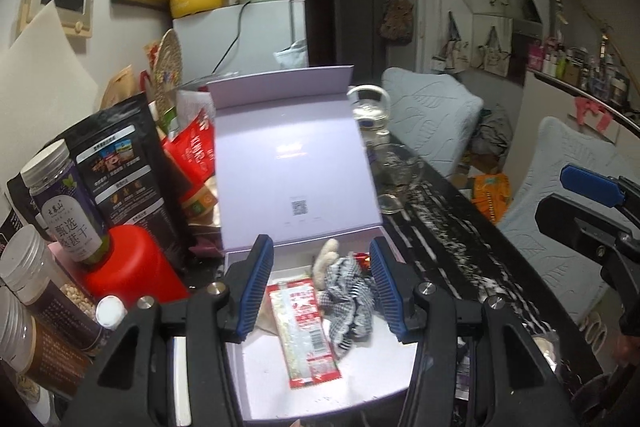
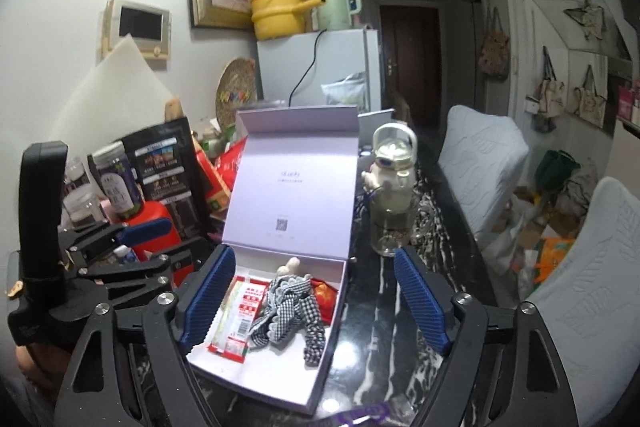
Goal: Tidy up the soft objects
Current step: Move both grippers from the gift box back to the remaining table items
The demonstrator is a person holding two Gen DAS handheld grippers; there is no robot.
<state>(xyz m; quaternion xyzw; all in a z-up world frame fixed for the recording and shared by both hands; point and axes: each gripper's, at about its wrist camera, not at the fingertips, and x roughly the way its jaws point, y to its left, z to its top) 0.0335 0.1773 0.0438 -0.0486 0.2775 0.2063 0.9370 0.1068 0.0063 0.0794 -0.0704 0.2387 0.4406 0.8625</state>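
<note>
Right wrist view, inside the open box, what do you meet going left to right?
Red and white packet → checked fabric scrunchie → red pouch, all lying in the lavender box.

A dark marbled table (image 2: 436, 267) carries an open lilac box (image 2: 288, 379) and a glass jar (image 2: 394, 223).

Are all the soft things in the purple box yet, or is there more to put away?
Looks mostly done: the checkered cloth, a small plush toy, a red pouch and a snack packet lie inside the open purple box. Nothing is in hand: the left tongs and right tongs are both empty above it. The lid stands open, so closing may remain.
</note>
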